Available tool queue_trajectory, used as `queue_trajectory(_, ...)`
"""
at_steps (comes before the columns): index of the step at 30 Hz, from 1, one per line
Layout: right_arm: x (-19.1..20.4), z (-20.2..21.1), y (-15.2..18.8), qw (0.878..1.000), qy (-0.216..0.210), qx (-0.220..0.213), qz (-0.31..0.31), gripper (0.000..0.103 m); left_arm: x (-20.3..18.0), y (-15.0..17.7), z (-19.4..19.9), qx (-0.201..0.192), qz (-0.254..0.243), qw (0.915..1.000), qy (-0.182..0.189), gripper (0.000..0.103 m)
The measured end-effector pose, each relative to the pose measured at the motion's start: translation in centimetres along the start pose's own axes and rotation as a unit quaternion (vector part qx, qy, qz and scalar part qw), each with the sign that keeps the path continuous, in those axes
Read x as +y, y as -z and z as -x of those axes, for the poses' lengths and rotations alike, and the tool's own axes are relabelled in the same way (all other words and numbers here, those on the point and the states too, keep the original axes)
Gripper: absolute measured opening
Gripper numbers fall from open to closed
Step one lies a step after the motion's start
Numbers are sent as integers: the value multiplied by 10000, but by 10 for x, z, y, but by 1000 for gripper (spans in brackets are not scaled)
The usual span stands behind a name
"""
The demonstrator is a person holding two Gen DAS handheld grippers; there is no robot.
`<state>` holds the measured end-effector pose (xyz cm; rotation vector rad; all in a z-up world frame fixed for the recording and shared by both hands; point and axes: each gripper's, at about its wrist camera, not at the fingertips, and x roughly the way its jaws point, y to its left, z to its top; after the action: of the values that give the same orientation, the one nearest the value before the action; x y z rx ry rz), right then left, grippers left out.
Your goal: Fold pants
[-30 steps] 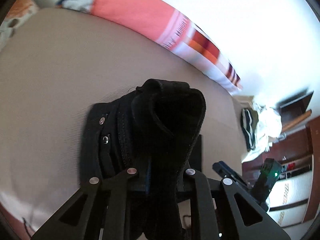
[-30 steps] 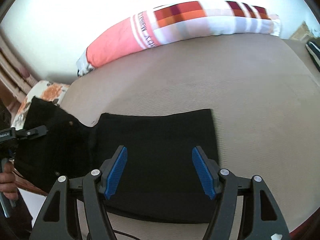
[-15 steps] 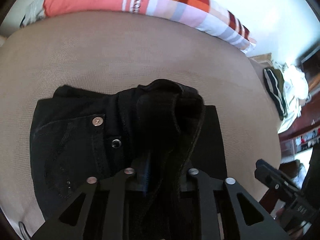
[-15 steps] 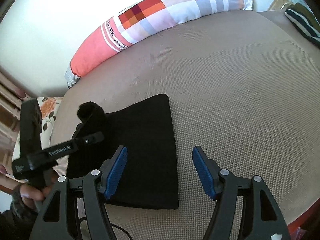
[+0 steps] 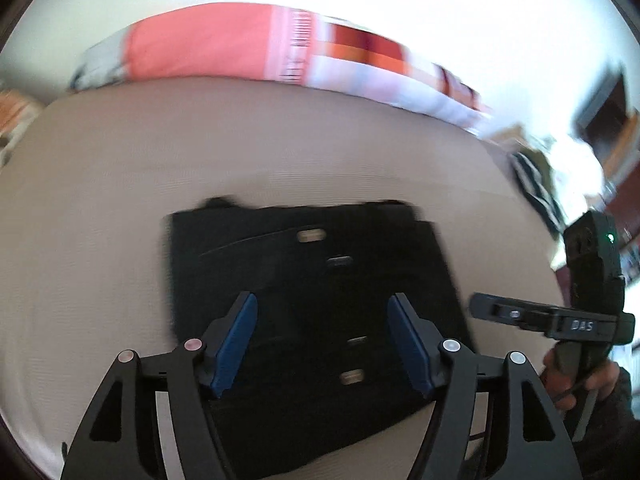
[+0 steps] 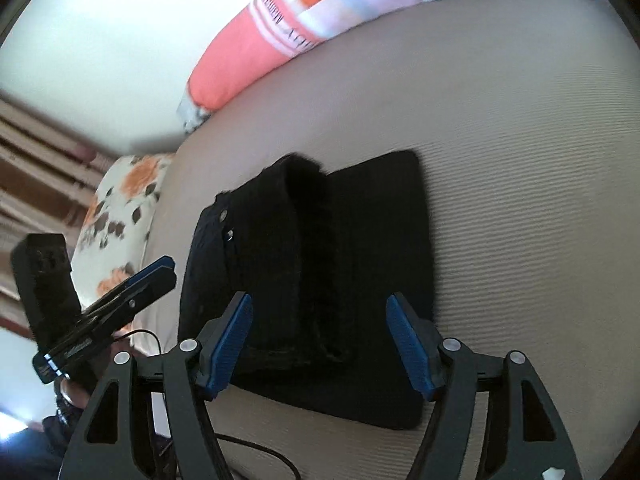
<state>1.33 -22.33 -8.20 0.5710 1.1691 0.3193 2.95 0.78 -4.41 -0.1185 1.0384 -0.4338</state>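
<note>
The black pants (image 5: 312, 304) lie folded into a compact rectangle on the beige bed (image 5: 120, 184). In the right wrist view the pants (image 6: 320, 272) show the waistband and metal buttons at the left, with a raised fold down the middle. My left gripper (image 5: 322, 344) is open and empty just above the near edge of the pants. My right gripper (image 6: 318, 344) is open and empty over the pants' near edge. The left gripper also shows in the right wrist view (image 6: 156, 276) beside the pants, and the right one in the left wrist view (image 5: 480, 306); both look closed from the side.
A long pink and checked bolster (image 5: 248, 48) lies along the far side of the bed by the white wall. A floral pillow (image 6: 120, 208) lies at the bed's left end. Clothes (image 5: 536, 184) and dark furniture stand off the bed's right end. A cable (image 6: 256, 452) runs near me.
My left gripper has let go of the bunched waistband it was shut on and pulled back, open. The pants now lie flat and folded. My right gripper stays open and has turned towards the pants.
</note>
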Motion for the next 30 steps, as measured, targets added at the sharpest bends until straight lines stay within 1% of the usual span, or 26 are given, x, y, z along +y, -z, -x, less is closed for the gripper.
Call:
queue_trajectory(1, 1, -7, -3, 9999, -60, 98, 35, 68, 14, 4, 3, -29, 157, 9998, -134, 68)
queue_trajectory(3, 1, -20, -11, 9996, -184, 225, 35, 68, 32, 9, 6, -56, 306, 9989, -345, 68)
queue_trajectory(6, -3, -34, -24, 9990, -209, 371, 91, 68, 56, 18, 10, -102, 544, 9965, -631, 68)
queue_trajectory(9, -9, -47, -33, 9985, -227, 479, 105, 68, 77, 29, 9, -39, 881, 9938, -675, 68)
queue_trajectory(10, -10, -48, -35, 9984, -341, 447, 66, 68, 81, 33, 8, -13, 958, 9930, -692, 68)
queue_trajectory(11, -10, -48, -35, 9984, -341, 447, 66, 68, 83, 35, 7, 2, 1016, 9924, -693, 68)
queue_trajectory(12, -10, -52, -39, 9974, -533, 465, 97, 68, 88, 38, 6, 16, 1100, 9915, -691, 68)
queue_trajectory(13, -11, -55, -41, 9969, -600, 489, 137, 66, 91, 41, 6, 32, 1152, 9909, -698, 68)
queue_trajectory(16, -10, -67, -49, 9946, -876, 543, 136, 55, 96, 44, -1, 155, 1271, 9893, -701, 68)
queue_trajectory(17, -11, -70, -50, 9943, -905, 556, 131, 51, 96, 45, -3, 179, 1295, 9890, -691, 68)
queue_trajectory(19, -10, -75, -54, 9932, -1018, 555, 117, 47, 95, 43, -5, 185, 1288, 9892, -678, 68)
queue_trajectory(21, -9, -79, -56, 9928, -1059, 548, 67, 38, 94, 41, -7, 183, 1259, 9895, -692, 68)
queue_trajectory(22, -7, -79, -55, 9930, -1051, 535, 38, 27, 93, 40, -8, 175, 1254, 9896, -682, 68)
queue_trajectory(23, -3, -76, -54, 9938, -991, 492, 46, 21, 93, 38, -10, 177, 1245, 9897, -680, 68)
queue_trajectory(24, 4, -72, -52, 9953, -864, 422, 89, 20, 92, 36, -11, 177, 1245, 9897, -678, 68)
queue_trajectory(26, 16, -58, -50, 9968, -741, 276, 127, 12, 90, 33, -12, 155, 1240, 9902, -631, 68)
queue_trajectory(30, 34, -23, -45, 9979, -615, -43, 210, 11, 81, 26, -16, 125, 1085, 9922, -604, 68)
